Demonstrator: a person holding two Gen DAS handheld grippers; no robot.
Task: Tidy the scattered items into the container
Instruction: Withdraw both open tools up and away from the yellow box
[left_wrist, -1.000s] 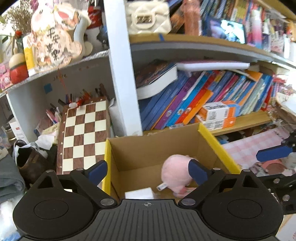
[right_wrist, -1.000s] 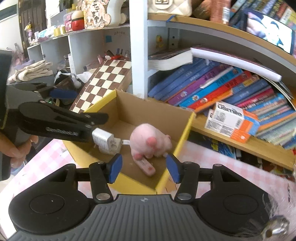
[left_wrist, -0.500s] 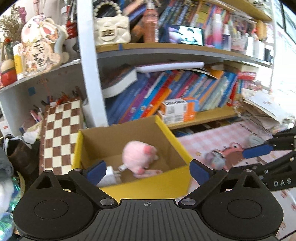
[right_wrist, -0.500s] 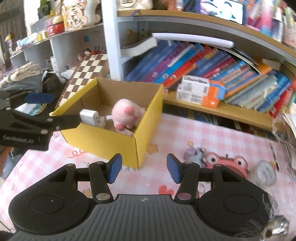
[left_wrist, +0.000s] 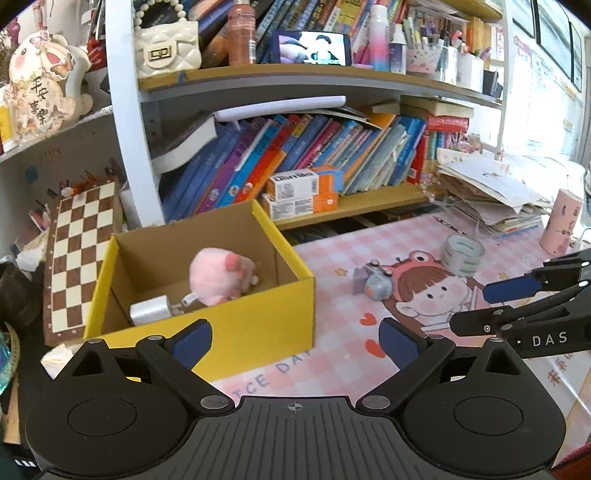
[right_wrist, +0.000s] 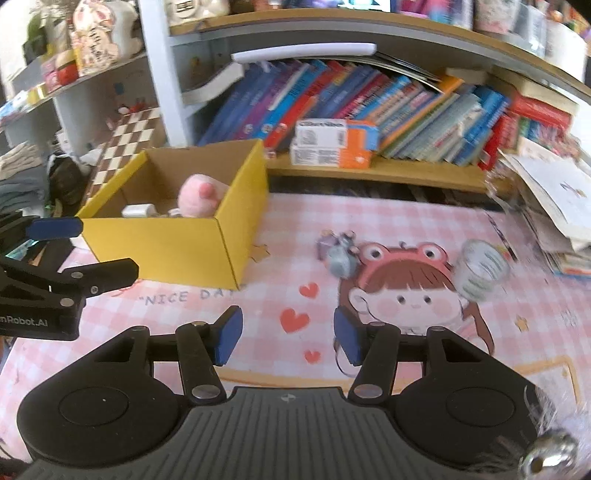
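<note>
The yellow cardboard box (left_wrist: 236, 325) stands open-topped on the tabletop (right_wrist: 424, 221), which wears a pink checked mat with a cartoon girl in a frog hat. Taking the box as landmark: inside it lie a pink plush toy (left_wrist: 219, 275) and, on that toy's left in the left wrist view, a white charger plug (left_wrist: 149, 313). Behind the box a chessboard (left_wrist: 79, 254) leans against the white shelf upright, and rows of slanted books (left_wrist: 295, 155) fill the shelf above it, with orange and white cartons (left_wrist: 303, 192) stacked just behind the box's far right corner.

Out on the mat to the right of the box, well apart from it, lies a small grey and purple toy (right_wrist: 338, 254); farther right again is a roll of tape (right_wrist: 480, 271), blurred in the right wrist view. A heap of papers (left_wrist: 487, 195) and a pink cup (left_wrist: 561, 227) sit beyond the roll.

The left gripper (left_wrist: 293, 341) hangs before the box's near wall, jaws wide apart and empty. The right gripper (right_wrist: 286, 339) hovers over the mat in front of the box's right corner, jaws apart and empty too, with the grey toy ahead of it and nothing between. Each gripper shows at the edge of the other's view.
</note>
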